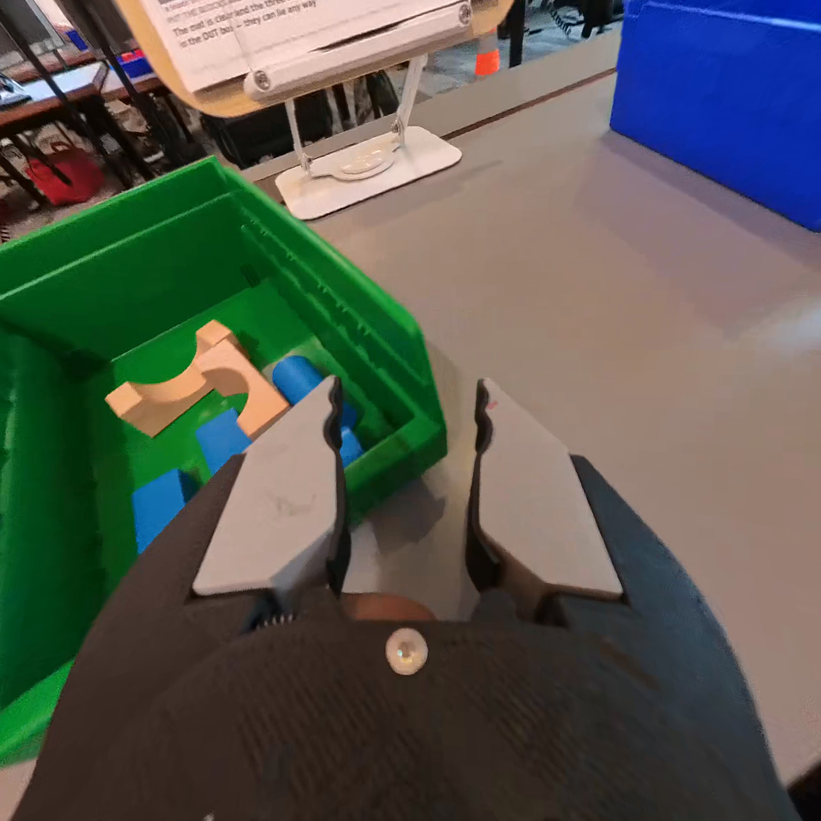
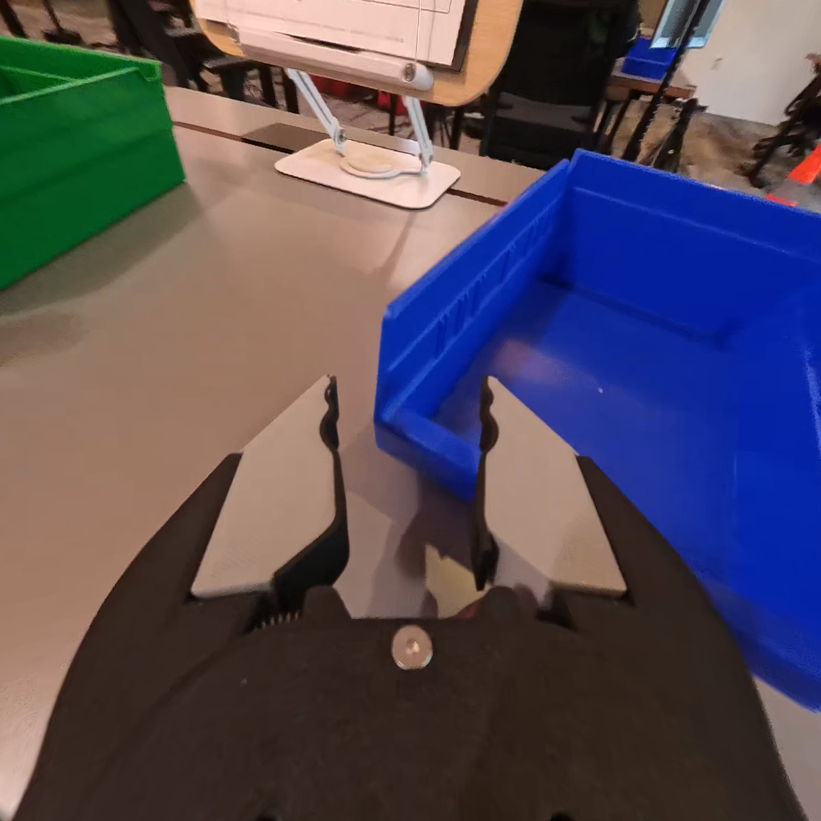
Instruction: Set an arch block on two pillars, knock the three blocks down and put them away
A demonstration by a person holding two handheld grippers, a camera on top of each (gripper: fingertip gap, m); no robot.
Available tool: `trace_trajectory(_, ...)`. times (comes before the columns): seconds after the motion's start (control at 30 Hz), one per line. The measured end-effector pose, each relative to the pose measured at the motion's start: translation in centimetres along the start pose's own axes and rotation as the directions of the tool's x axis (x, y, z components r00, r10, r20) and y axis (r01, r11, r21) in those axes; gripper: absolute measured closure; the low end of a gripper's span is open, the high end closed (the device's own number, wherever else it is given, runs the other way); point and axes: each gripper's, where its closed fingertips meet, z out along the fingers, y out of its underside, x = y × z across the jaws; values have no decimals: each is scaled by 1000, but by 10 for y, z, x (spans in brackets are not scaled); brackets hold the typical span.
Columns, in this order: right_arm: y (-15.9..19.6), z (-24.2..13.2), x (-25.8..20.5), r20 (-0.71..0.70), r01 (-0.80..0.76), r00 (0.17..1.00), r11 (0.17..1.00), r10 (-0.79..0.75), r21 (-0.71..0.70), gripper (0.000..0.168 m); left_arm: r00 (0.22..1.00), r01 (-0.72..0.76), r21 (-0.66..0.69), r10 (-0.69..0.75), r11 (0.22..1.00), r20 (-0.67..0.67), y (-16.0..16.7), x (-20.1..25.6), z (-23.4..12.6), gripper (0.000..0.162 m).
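Note:
In the left wrist view a pale wooden arch block (image 1: 195, 382) lies inside a green bin (image 1: 311, 284), on its side. Two blue cylinder pillars lie beside it, one (image 1: 297, 377) at the right, one (image 1: 164, 497) nearer me, partly hidden by my finger. A third blue piece (image 1: 222, 435) shows between them. My left gripper (image 1: 406, 391) is open and empty, over the bin's near right corner. In the right wrist view my right gripper (image 2: 408, 386) is open and empty, at the near left corner of a blue bin (image 2: 466, 302) with nothing visible inside.
A white stand (image 1: 368, 173) holding a board with a printed sheet stands at the table's far edge, also in the right wrist view (image 2: 368, 177). The green bin (image 2: 84, 146) sits at the left, the blue bin (image 1: 719, 111) at the right. Grey tabletop (image 2: 222, 288) lies between them.

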Motion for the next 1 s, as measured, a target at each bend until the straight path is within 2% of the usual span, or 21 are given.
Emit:
trace_trajectory(0.07,1,21,-8,-2,32,999,998,-33,-54,106,1000,-4,-27,5,1000,29,-2,0,15,108)
trace_trajectory(0.1,5,29,-5,-35,45,998,994,-49,-99,111,999,-4,-38,6,999,52,-2,-3,21,109)
trace_trajectory(0.13,6,32,2,-90,73,992,990,-84,-120,133,997,-16,-42,19,999,75,-4,-8,24,120)
trace_trajectory(0.17,7,33,3,-93,101,989,986,-114,-132,145,996,-28,-42,31,999,85,-4,-11,26,131)
trace_trajectory(0.23,11,27,11,-119,79,988,986,-97,-149,153,990,-42,-57,49,997,132,-3,-21,25,136)
trace_trajectory(0.33,20,9,44,-254,110,955,980,-151,-167,164,946,-115,-101,140,988,291,8,-56,14,154)
trace_trajectory(0.47,28,-9,63,-256,49,963,989,-84,-141,167,958,39,-12,-34,999,285,19,-84,-1,161)
trace_trajectory(0.7,30,-13,76,-334,56,936,986,-108,-160,164,934,61,6,-59,998,352,24,-96,-8,161)
trace_trajectory(1.0,30,-10,90,-395,68,909,981,-137,-183,162,929,131,32,-134,991,345,20,-91,-1,162)
